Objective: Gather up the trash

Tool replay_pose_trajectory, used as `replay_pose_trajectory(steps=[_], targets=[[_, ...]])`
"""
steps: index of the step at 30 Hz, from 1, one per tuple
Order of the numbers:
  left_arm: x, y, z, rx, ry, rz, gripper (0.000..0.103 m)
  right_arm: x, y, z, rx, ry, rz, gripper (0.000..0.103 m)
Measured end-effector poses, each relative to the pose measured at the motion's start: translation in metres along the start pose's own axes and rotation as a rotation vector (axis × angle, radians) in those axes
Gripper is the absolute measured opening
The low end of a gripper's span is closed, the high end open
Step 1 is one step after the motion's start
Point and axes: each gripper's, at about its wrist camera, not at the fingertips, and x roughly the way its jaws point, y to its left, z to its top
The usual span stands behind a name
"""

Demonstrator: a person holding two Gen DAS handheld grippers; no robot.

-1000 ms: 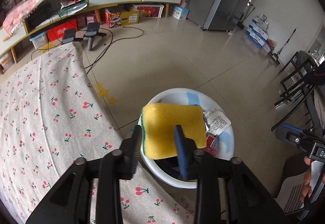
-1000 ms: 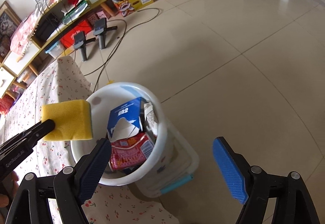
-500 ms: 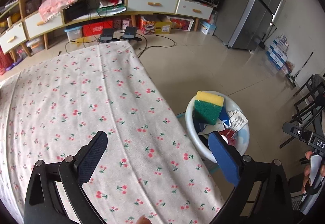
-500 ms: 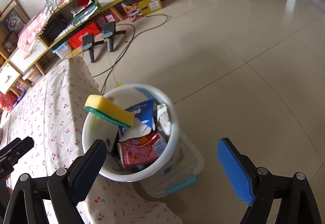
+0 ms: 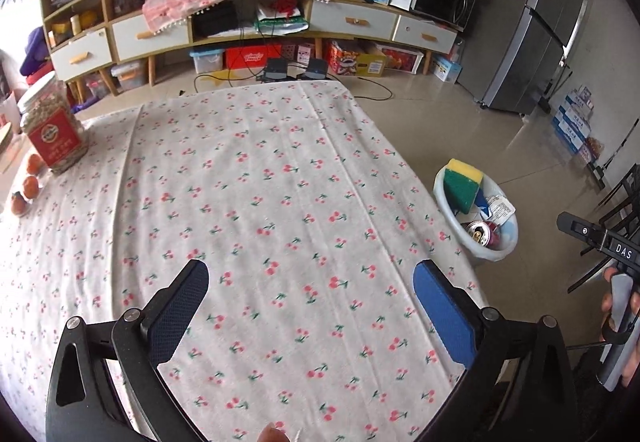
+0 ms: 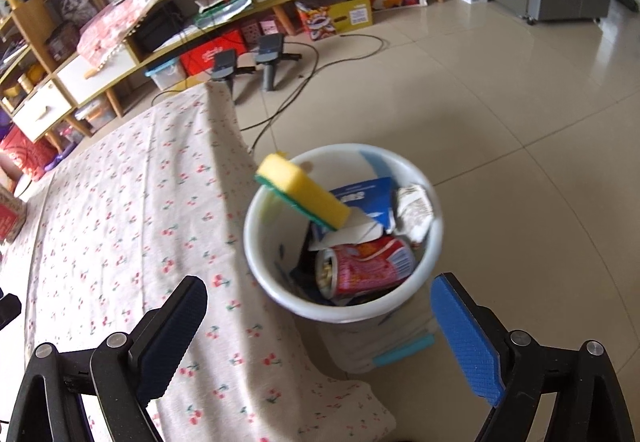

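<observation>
A white trash bin [image 6: 251, 242] stands on the floor against the table's right edge. Over its rim leans a yellow and green sponge [image 6: 304, 193], on top of a blue carton [image 6: 366, 195], a crumpled wrapper [image 6: 416, 207] and a red can [image 6: 370, 266]. My right gripper [image 6: 318, 294] hangs open just above and in front of the bin, nothing between its fingers. My left gripper [image 5: 310, 282] is open wide over the cherry-print tablecloth [image 5: 260, 181], well left of the bin [image 5: 439, 189] and the sponge [image 5: 464, 181].
A jar with a red label [image 5: 52, 129] and small oranges [image 5: 30, 185] sit at the table's far left. Cables and two gripper stands [image 6: 272, 57] lie on the tiled floor before a long sideboard [image 5: 352, 21]. Black chairs [image 5: 624, 197] stand right of the bin.
My left gripper let go of the sponge, which now leans in the bin, opened wide and drew back left over the table. The right gripper pulled back a little.
</observation>
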Motion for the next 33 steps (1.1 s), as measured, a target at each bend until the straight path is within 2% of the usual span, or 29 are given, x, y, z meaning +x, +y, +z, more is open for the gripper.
replay_pose_trajectory(steps=[6,10,16,21,33], targets=[[-0.027,0.039,-0.029,-0.072,-0.040,0.060,0.103,-0.010,0.045,-0.025,-0.056,-0.032,0.015,0.099],[-0.041,0.058,-0.045,-0.149,-0.044,0.065,0.103,-0.017,0.072,-0.046,-0.092,-0.062,0.014,0.100],[-0.056,0.072,-0.069,-0.175,-0.054,0.121,0.103,-0.019,0.108,-0.076,-0.149,-0.085,0.014,0.100],[-0.062,0.077,-0.075,-0.194,-0.064,0.138,0.103,-0.011,0.135,-0.085,-0.231,-0.098,-0.006,0.100],[-0.060,0.076,-0.077,-0.189,-0.058,0.138,0.103,0.002,0.144,-0.087,-0.212,-0.081,-0.007,0.100]])
